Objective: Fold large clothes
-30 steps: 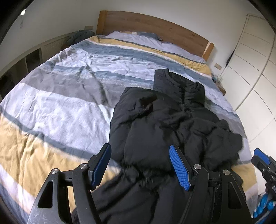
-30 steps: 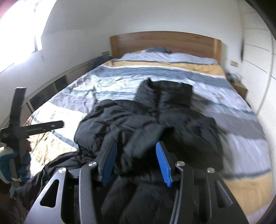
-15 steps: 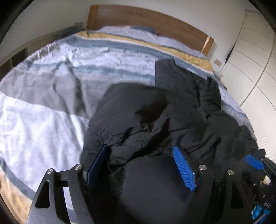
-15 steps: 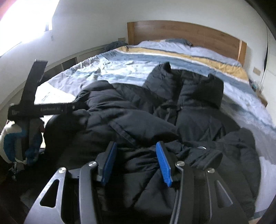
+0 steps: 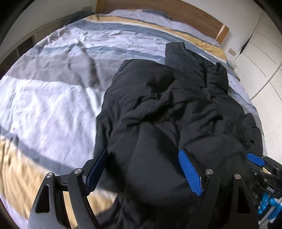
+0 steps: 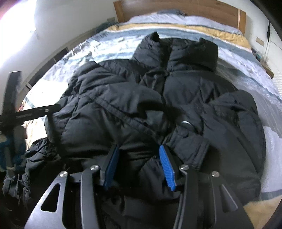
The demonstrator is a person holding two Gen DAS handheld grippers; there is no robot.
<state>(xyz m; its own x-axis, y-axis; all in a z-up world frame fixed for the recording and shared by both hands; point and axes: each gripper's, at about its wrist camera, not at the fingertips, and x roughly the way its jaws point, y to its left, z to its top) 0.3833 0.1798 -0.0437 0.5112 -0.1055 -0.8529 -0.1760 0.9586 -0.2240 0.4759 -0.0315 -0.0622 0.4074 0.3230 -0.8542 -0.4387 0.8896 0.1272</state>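
A large black puffer jacket lies rumpled on the striped bed, collar toward the headboard; it also fills the right wrist view. My left gripper is open, its blue pads either side of the jacket's lower left part, low over the fabric. My right gripper is open, its pads straddling a bulge of the jacket near its lower hem. The right gripper's tip shows at the right edge of the left wrist view. The left gripper shows at the left of the right wrist view.
The bed has a blue, grey, white and yellow striped cover and a wooden headboard. White wardrobe doors stand to the right. Low shelves run along the left wall.
Both grippers have moved forward and down onto the jacket. The left sleeve side has been pushed up over the body. Both stay open.
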